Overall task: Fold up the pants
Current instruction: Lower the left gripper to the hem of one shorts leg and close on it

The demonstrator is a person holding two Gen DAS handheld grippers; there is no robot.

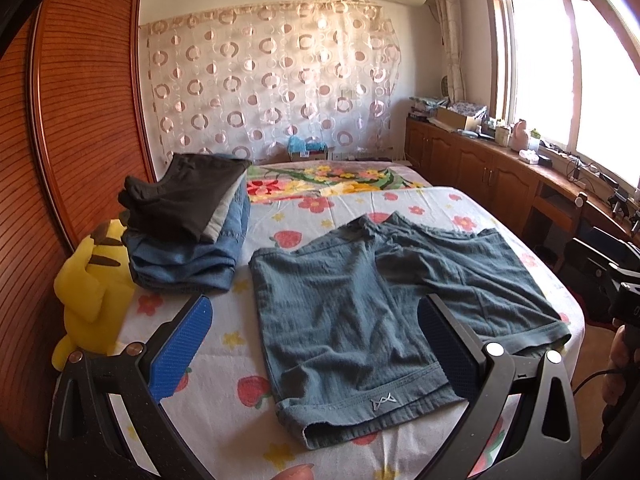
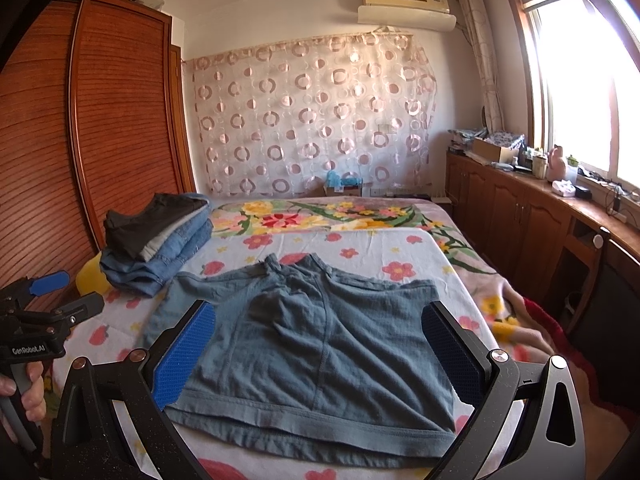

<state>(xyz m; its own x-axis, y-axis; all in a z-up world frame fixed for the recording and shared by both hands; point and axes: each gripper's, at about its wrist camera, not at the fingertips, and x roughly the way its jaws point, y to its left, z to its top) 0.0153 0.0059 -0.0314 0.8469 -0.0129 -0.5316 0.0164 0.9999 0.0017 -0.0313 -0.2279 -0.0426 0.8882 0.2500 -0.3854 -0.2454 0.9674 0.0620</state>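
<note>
Jaws apart above shorts (image 1: 372,312), "GenRobot.AI"

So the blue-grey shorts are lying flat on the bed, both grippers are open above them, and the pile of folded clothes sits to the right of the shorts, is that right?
Not quite: the pile of folded clothes sits to the left of the shorts, beside the yellow plush toy, as the left wrist view shows. The rest holds: the shorts lie flat on the bed, and the left gripper and right gripper are both open above them.

Sunlit window (image 2: 576,80), wooden wardrobe (image 2: 100,120)
</note>
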